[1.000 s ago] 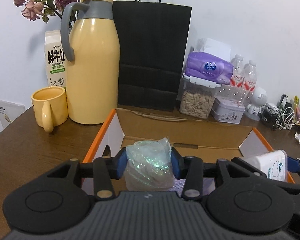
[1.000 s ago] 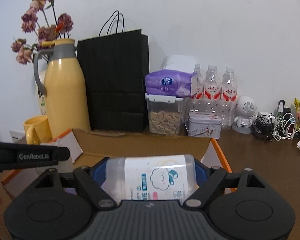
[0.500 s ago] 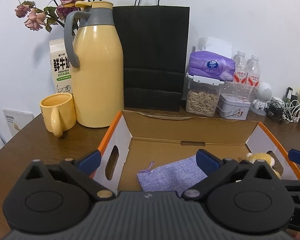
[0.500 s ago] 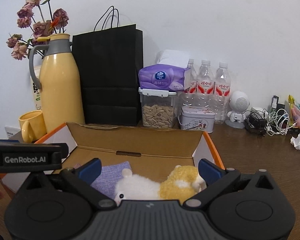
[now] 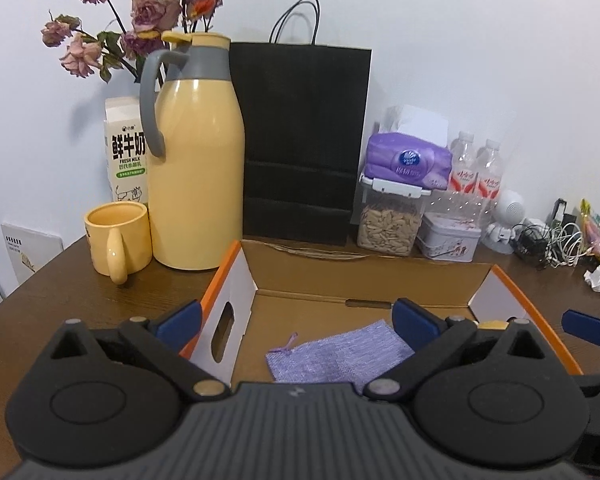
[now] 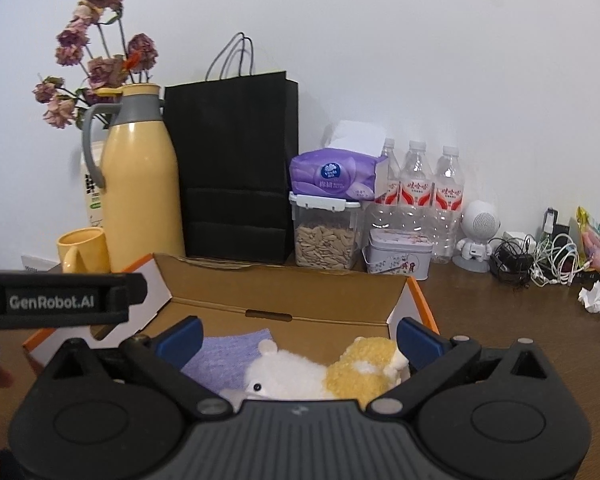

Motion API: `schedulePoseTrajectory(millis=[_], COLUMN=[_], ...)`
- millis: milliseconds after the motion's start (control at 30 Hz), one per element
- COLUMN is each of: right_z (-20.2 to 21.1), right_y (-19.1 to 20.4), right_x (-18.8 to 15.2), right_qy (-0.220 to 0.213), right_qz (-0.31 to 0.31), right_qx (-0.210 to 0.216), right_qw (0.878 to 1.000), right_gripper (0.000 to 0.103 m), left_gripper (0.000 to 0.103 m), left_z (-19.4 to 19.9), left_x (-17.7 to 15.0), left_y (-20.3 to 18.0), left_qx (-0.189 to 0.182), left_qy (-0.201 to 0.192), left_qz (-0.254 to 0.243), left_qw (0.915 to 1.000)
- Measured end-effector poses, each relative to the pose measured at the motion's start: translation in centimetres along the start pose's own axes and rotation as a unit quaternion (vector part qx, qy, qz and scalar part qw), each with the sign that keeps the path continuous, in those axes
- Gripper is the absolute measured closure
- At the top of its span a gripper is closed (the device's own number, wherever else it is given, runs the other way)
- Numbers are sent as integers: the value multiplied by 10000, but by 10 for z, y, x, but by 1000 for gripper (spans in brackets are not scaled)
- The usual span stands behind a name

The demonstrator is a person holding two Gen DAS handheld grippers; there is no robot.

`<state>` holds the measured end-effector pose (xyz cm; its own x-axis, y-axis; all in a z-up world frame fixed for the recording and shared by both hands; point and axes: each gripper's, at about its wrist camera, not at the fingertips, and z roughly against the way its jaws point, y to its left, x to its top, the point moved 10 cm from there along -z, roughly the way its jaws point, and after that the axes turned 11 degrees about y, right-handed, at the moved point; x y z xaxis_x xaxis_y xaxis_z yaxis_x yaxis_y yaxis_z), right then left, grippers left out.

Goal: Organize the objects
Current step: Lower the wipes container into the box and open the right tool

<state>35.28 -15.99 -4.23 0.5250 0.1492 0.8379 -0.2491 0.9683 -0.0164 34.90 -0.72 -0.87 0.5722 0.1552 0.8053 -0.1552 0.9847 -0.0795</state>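
An open cardboard box with orange edges (image 5: 360,280) (image 6: 284,286) stands on the brown table. A purple cloth pouch (image 5: 336,352) (image 6: 228,356) lies on its floor. A white and yellow plush toy (image 6: 320,374) lies in the box at the right. My left gripper (image 5: 296,320) is open and empty above the box's near left part. My right gripper (image 6: 298,338) is open and empty above the plush toy. The left gripper's side (image 6: 60,300) shows in the right wrist view.
Behind the box stand a yellow thermos jug (image 5: 196,160), a yellow mug (image 5: 118,244), a milk carton (image 5: 126,148), a black paper bag (image 5: 304,140), a seed jar with tissue pack (image 5: 392,216), a small tin (image 5: 448,242), water bottles (image 6: 416,196) and cables (image 6: 540,260).
One second ago my left gripper held a shiny wrapped bundle and my right a white bottle. Both opened and let go, then pulled back and up from the box.
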Motion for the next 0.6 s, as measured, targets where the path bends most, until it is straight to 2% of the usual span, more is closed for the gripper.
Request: schedulePoseTrajectory(millis=[367,600], right_z=[47,68], right_y=[-6,-18], right_x=[-25,-55], right_qy=[-182,15], right_qz=[198,264], right_qx=[-93,-144], right_qw=[9996,9995], right_gripper=[0,0], left_gripper=[0,0], left_z=[49,68], left_x=[-20,-55], left_y=[0,5], left_qx=[-212,-240], left_qy=[-317,-168], left_qz=[-280,-548], left_qw=[9989,9981])
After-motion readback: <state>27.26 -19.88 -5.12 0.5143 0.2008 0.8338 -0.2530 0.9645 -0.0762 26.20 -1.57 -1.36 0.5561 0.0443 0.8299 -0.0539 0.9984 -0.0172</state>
